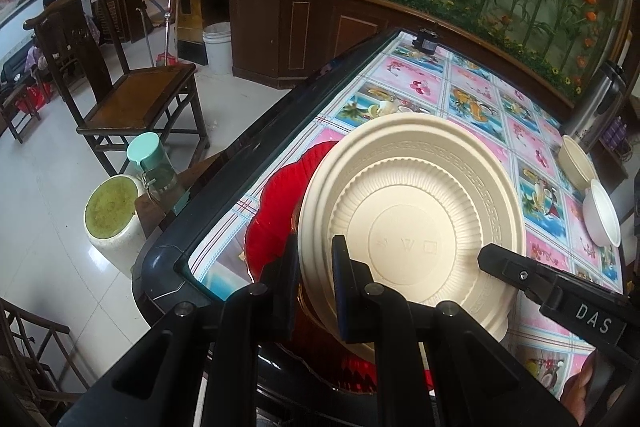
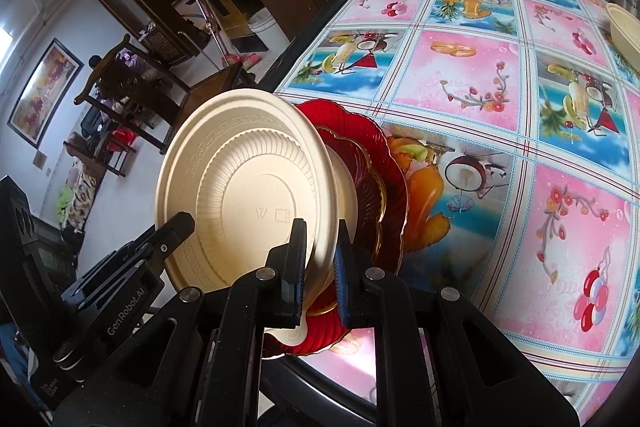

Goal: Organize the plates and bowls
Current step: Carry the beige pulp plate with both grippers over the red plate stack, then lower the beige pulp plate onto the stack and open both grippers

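A cream plate (image 1: 412,215) (image 2: 244,195) is held upside down and tilted above a red scalloped plate (image 1: 280,203) (image 2: 376,187) at the table's near left corner. My left gripper (image 1: 316,291) is shut on the cream plate's near rim. My right gripper (image 2: 320,279) is shut on the same plate's rim from the other side; its finger (image 1: 520,275) shows in the left wrist view. Between the two plates in the right wrist view I see more cream ware (image 2: 344,187), partly hidden. Two cream bowls (image 1: 576,163) (image 1: 602,215) sit at the table's right side.
The table (image 2: 480,75) has a fruit-patterned cloth and a dark raised rim (image 1: 248,155). A steel thermos (image 1: 600,99) stands at the far right, a small black object (image 1: 426,41) at the far edge. A wooden chair (image 1: 132,99), a stool with a mint-lidded jar (image 1: 152,163) and a white container (image 1: 114,215) stand left.
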`<state>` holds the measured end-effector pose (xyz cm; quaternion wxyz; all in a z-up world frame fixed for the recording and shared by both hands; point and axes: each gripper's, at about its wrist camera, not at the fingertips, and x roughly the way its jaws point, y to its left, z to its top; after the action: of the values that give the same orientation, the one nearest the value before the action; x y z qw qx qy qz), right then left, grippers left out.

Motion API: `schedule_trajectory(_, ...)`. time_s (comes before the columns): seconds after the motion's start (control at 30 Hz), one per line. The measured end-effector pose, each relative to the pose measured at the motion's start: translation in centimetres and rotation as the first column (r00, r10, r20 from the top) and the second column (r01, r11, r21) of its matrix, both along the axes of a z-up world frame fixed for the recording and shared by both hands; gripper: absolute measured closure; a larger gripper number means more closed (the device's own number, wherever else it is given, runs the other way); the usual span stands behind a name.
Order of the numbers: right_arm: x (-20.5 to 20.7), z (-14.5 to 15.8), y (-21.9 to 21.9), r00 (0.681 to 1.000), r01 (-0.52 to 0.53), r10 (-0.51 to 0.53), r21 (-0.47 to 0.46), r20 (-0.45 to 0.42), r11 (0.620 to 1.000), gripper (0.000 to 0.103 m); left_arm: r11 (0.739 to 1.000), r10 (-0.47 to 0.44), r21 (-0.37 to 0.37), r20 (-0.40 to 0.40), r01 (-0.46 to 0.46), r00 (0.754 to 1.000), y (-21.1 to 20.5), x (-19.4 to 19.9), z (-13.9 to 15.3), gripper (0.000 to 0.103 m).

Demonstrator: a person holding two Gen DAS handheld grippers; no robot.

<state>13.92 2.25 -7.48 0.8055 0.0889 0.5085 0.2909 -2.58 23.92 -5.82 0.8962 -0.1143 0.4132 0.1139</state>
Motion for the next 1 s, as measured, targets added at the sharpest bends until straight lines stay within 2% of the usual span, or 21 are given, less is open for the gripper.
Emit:
schedule_trajectory(0.4,0.1,-0.5,0.1,1.0,0.007,-0.007,-0.017,-0.01,1.0,0.091,0.999,-0.025,0.021,-0.042,0.025,0.999,-0.1,0.5,-0.5,0.087)
schedule_trajectory(0.57,0.2,-0.7,0.1,1.0,0.006,-0.006,-0.011,-0.016,1.0,0.091,0.999,-0.044,0.022,-0.055,0.045,0.998,-0.2,0.4,-0.6,0.079)
schedule_trajectory(0.67,0.2,-0.8,0.1,1.0,0.005,-0.005,-0.008,-0.017,1.0,0.091,0.998,-0.054,0.033,-0.057,0.056,0.997,-0.5,0.3,-0.4,0.06)
schedule_trajectory(0.73,0.2,-0.8,0.0,1.0,0.006,-0.006,-0.003,-0.021,1.0,0.09,0.995,-0.048,0.08,-0.046,0.052,0.998,-0.8,0.0,0.0,0.043)
schedule_trajectory(0.93,0.5,-1.2,-0.4,0.998,0.022,-0.02,0.026,-0.052,0.999,0.09,0.977,-0.043,0.209,-0.011,0.044,0.999,-1.4,-0.6,1.5,0.025)
schedule_trajectory(1.0,0.6,-1.1,-0.5,0.998,0.025,-0.023,0.035,-0.055,0.999,0.09,0.973,-0.045,0.228,-0.005,0.045,0.999,-1.3,-0.9,1.8,0.024)
